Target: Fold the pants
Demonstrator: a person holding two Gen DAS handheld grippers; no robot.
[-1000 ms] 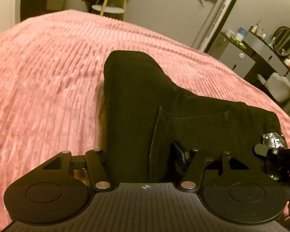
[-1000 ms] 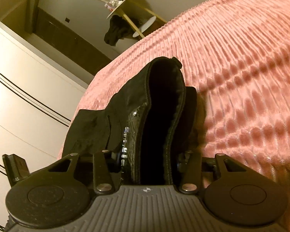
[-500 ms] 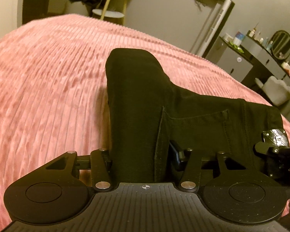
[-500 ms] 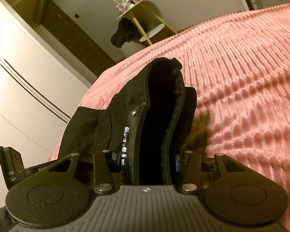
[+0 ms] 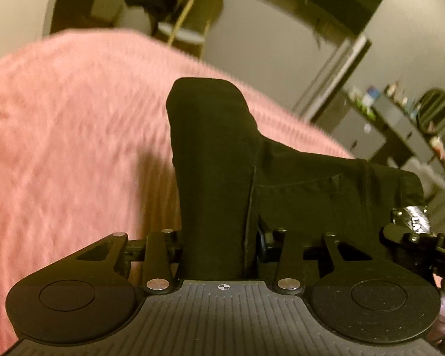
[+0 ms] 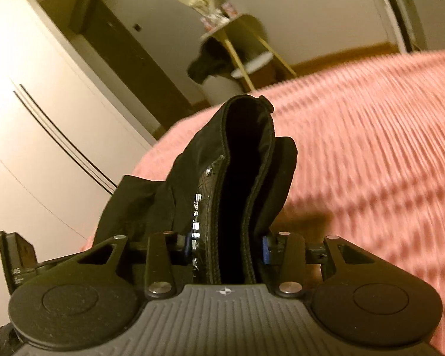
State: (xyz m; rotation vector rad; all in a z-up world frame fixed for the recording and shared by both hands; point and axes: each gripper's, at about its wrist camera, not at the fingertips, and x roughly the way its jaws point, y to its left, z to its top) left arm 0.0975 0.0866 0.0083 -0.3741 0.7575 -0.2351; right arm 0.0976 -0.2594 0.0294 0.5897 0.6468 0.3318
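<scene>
Black pants [image 5: 222, 163] hang folded between both grippers above the pink ribbed bedspread [image 5: 59, 148]. My left gripper [image 5: 219, 237] is shut on one side of the pants, its fingers hidden by the cloth. My right gripper [image 6: 231, 243] is shut on the waistband end of the pants [image 6: 246, 160], where a glossy label [image 6: 204, 192] shows. The right gripper also shows at the right edge of the left wrist view [image 5: 412, 225]. The cloth stands lifted off the bed.
The bedspread [image 6: 370, 148] fills the right wrist view's right side. A white wardrobe [image 6: 29, 118] stands left. A small stool with dark clothing [image 6: 222, 59] stands by the far wall. A dresser with a round mirror [image 5: 433, 109] and bottles stands at the right.
Both grippers have risen and tilted up with the pants held. More of the room shows above the bed, and the pants have lifted off the bedspread.
</scene>
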